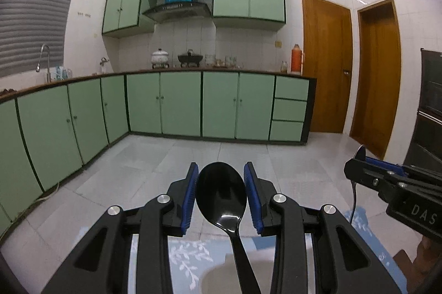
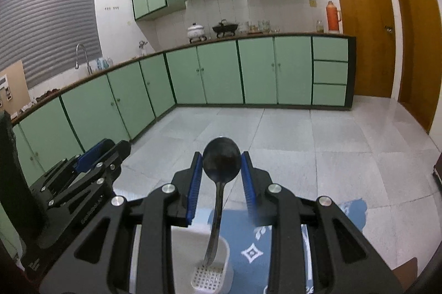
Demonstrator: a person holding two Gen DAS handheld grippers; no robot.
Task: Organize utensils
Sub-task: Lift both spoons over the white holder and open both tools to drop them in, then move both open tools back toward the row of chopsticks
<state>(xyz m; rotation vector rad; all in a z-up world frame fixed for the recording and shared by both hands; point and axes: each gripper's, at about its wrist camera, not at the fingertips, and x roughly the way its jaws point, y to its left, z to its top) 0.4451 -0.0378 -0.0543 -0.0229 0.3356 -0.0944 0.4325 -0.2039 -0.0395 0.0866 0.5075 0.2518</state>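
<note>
My left hand-held gripper [image 1: 221, 194] and right hand-held gripper [image 2: 221, 183] are both spread around a shiny black plastic spoon [image 1: 221, 197] and a dark metal spoon [image 2: 219, 169] already standing in the white plastic holder [image 2: 211, 263], so little seems left.

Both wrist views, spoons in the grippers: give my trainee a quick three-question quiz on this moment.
1. True or false: the left gripper has its blue pads on either side of a black plastic spoon.
2. Multiple choice: in the right wrist view, where does the metal spoon handle end? A) on the floor B) inside the white utensil holder C) on the counter
3. Fill in: the holder stands on a ____ patterned cloth.

Key: 1 true; 2 B, its tip sits near the perforated bottom while the right gripper flanks the bowl; 3 blue.
</note>
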